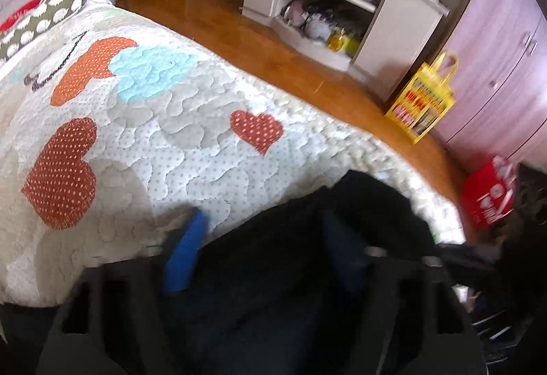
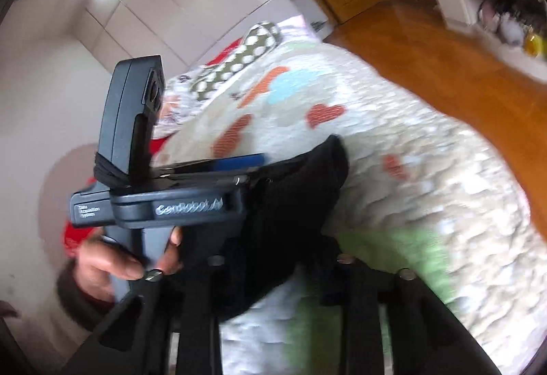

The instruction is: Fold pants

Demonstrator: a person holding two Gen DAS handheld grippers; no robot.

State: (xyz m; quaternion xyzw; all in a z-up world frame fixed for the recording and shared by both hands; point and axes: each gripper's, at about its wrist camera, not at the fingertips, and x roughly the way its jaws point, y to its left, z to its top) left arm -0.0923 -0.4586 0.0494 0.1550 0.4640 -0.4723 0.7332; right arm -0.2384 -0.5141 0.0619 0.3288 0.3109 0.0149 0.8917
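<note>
Above a quilted bedspread (image 1: 143,135) patterned with hearts, my left gripper (image 1: 263,258) has black pants (image 1: 290,289) bunched between its two blue-padded fingers (image 1: 186,258); the cloth fills the gap and hides most of the right-hand finger, so the jaws look clamped on the fabric. The pants hang lifted near the foot of the bed, over its edge by the wooden floor (image 1: 273,43).

From the right wrist camera, I see the left gripper (image 2: 239,170) side-on in the person's hand (image 2: 112,262), a fold of the pants (image 2: 290,204) trailing from its tips down toward my right gripper (image 2: 280,276). The dark cloth runs between the right gripper's fingers, but motion blur hides the tips and I cannot tell whether they are pinching it.

A polka-dot pillow (image 1: 44,16) lies at the head of the bed; a yellow bag (image 1: 424,101) stands by the wardrobe (image 1: 495,50).
</note>
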